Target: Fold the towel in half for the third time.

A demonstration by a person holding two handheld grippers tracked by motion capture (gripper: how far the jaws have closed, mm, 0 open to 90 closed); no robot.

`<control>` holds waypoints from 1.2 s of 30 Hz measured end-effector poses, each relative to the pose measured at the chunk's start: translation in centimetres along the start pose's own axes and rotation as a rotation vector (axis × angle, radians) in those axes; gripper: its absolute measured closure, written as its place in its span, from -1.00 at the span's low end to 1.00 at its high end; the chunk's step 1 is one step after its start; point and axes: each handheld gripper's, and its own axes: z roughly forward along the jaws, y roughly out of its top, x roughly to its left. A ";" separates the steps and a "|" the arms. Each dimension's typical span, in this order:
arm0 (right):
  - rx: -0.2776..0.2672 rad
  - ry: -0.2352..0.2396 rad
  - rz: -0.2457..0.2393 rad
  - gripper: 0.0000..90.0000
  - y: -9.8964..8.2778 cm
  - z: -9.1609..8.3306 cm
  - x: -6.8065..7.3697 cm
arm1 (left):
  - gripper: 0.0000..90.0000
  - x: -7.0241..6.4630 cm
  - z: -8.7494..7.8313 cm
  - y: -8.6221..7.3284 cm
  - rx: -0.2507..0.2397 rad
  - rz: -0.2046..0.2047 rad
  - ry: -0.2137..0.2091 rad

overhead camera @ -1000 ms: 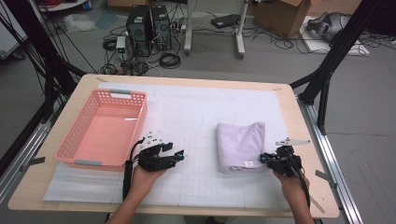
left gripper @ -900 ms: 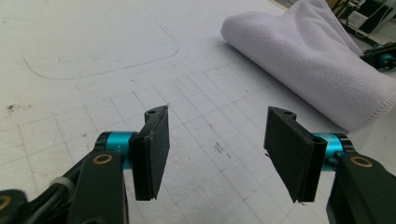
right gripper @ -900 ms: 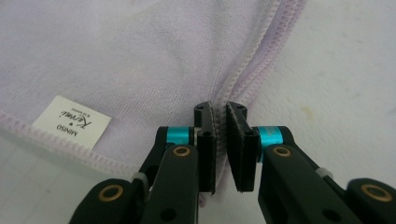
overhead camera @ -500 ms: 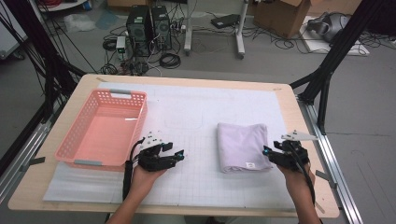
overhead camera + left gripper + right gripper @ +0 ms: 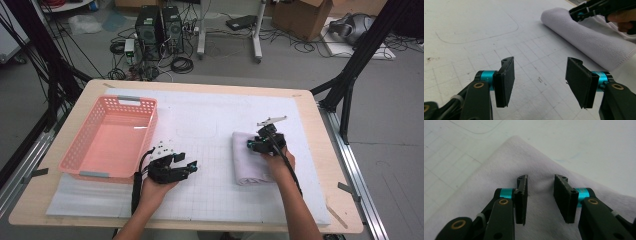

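A folded pale lilac cloth lies on the white mat, right of centre. My right gripper is over its far half, pointing left. Its jaws have just been closing and still stand apart. In the right gripper view the cloth lies under and between the tips, and the pads do not press on it. My left gripper rests on the mat beside the basket, open with nothing between its jaws. From there the cloth's rolled edge and the right gripper show farther off.
A pink plastic basket stands at the left of the table, with nothing in it. The white gridded mat covers most of the wooden tabletop. Black frame posts, cables and computer cases stand on the floor beyond.
My right gripper has moved left from the cloth's right edge onto the cloth, and its jaws now stand apart. The left gripper has not moved.
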 end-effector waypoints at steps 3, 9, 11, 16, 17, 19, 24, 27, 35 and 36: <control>-0.012 0.041 -0.060 0.37 0.7 0.9 1.2 | -0.10 0.0 0.0 0.0 -0.001 -0.002 -0.002; -0.106 0.084 -0.039 0.19 0.7 -0.7 -0.1 | -0.10 0.0 -0.1 0.1 -0.002 -0.005 -0.003; -0.145 0.050 -0.021 0.38 0.5 -2.0 -0.8 | -0.10 0.0 -0.1 0.1 -0.004 -0.005 -0.003; -0.054 -0.107 0.003 0.59 -0.9 -2.7 -3.5 | -0.10 0.0 -0.1 0.1 -0.005 -0.005 -0.003; -0.042 -0.118 0.024 0.60 -1.2 -2.6 -4.0 | -0.10 0.0 -0.1 0.1 -0.005 -0.006 -0.003; -0.031 -0.153 0.031 0.62 -1.7 -2.3 -4.7 | -0.11 0.0 -0.1 0.1 -0.005 -0.003 -0.003; -0.026 -0.226 0.087 0.56 -3.2 -2.2 -6.2 | -0.11 0.1 -0.2 0.1 -0.010 -0.003 -0.005; -0.058 -0.227 0.122 0.45 -3.7 -3.0 -6.9 | -0.11 0.1 -0.2 0.1 -0.009 -0.001 -0.005; -0.181 -0.039 0.073 0.20 -6.5 -6.8 -5.5 | -0.12 0.1 -0.2 0.1 -0.014 -0.005 -0.006; -0.183 -0.030 0.054 0.20 -7.2 -7.1 -5.2 | -0.13 0.1 -0.2 0.1 -0.013 -0.004 -0.006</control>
